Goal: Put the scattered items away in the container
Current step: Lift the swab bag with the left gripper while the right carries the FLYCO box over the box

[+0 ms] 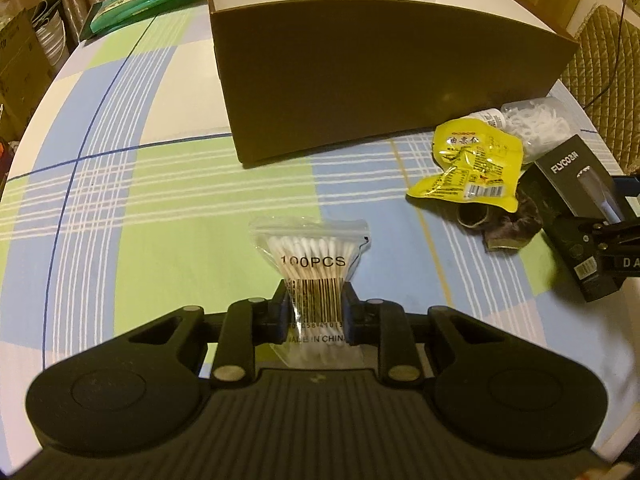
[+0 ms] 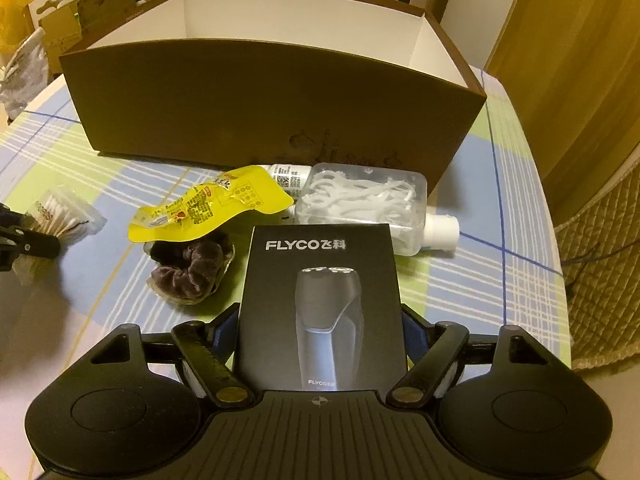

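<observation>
My left gripper is shut on the lower half of a clear zip bag of cotton swabs marked 100PCS, just above the checked tablecloth. In the right wrist view the same bag shows at the far left. My right gripper has its pads against both long sides of a black FLYCO shaver box. From the left wrist view that box sits at the right edge. The brown cardboard container with a white inside stands open behind both; its floor is hidden.
A yellow snack pouch, a dark velvet scrunchie, a clear case of floss picks and a white bottle lie before the container's front wall. A green packet rests at the table's far left. A quilted chair is beyond the right edge.
</observation>
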Available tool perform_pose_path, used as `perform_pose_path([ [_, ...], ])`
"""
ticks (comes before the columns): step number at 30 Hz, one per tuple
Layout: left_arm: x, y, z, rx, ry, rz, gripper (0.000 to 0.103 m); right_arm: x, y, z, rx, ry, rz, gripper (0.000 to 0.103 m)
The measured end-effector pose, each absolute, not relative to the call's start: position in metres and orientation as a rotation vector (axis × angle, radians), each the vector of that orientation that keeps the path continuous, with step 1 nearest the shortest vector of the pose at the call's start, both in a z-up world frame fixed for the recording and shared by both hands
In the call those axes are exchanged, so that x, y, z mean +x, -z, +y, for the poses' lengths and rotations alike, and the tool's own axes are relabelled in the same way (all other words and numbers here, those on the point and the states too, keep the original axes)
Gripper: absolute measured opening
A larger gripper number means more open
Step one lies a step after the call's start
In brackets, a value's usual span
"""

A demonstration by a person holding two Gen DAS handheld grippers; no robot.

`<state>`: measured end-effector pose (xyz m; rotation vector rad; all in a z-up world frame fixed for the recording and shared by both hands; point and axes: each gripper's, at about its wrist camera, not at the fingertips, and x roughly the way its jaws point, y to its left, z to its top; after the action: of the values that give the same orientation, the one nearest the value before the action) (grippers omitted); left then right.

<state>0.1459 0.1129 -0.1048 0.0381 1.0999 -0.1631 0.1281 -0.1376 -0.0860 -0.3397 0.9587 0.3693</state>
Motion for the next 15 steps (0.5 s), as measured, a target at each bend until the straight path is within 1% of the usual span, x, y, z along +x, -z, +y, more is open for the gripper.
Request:
perform_pose_path([
  [9,0.139,0.094,0.109,0.02,0.177,1.081,0.02,0.123,0.063,-0.149,-0.235,-0.394,0.958,0.076],
  [15,0.133,0.066,0.111,-0.002,0.191,1.019,0.02,0.119,0.036,-0.161,-0.127,-0.421,0.941,0.076],
])
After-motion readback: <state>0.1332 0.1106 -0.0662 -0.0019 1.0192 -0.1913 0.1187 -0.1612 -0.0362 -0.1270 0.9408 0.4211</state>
